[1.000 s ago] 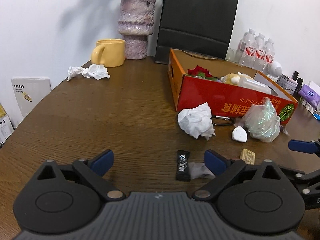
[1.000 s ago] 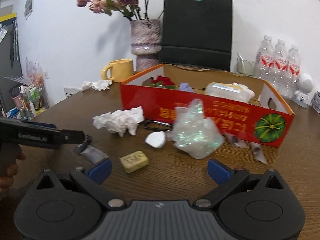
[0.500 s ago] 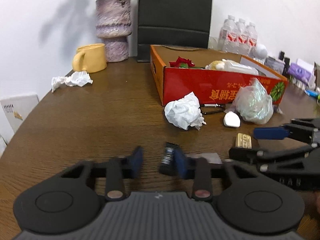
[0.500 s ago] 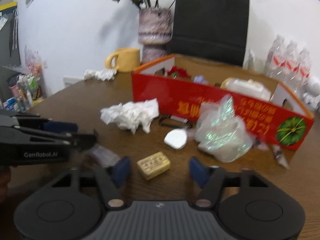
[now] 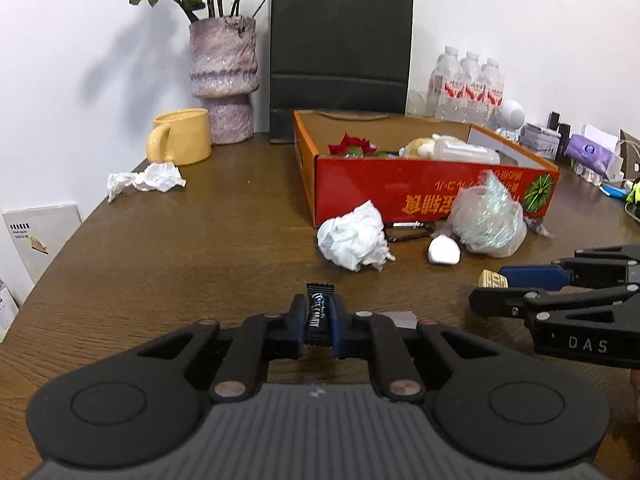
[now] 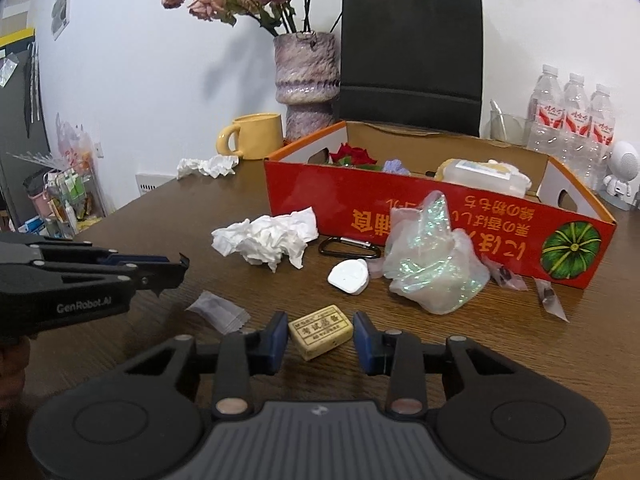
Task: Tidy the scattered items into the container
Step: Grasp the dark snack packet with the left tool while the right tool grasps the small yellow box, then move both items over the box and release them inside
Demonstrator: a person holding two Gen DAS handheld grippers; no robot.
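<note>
Black candy sachet (image 5: 319,317) pinched in my left claw (image 5: 318,322); right claw (image 6: 321,338) closing around the yellowish rectangular eraser (image 6: 321,332) (apparently untouched); tissues, plastic await the red cardboard box (image 6: 440,224).

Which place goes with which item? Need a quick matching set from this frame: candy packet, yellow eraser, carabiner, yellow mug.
Items:
1. black candy packet
2. yellow eraser
3. carabiner
4. yellow mug

Places:
A. beside the purple vase
B. on the table against the red box, next to the crumpled tissue
C. pinched in the left gripper
D. between the closing jaws of the right gripper, pads not yet touching

Pairs: 1-C, 2-D, 3-B, 4-A
</note>
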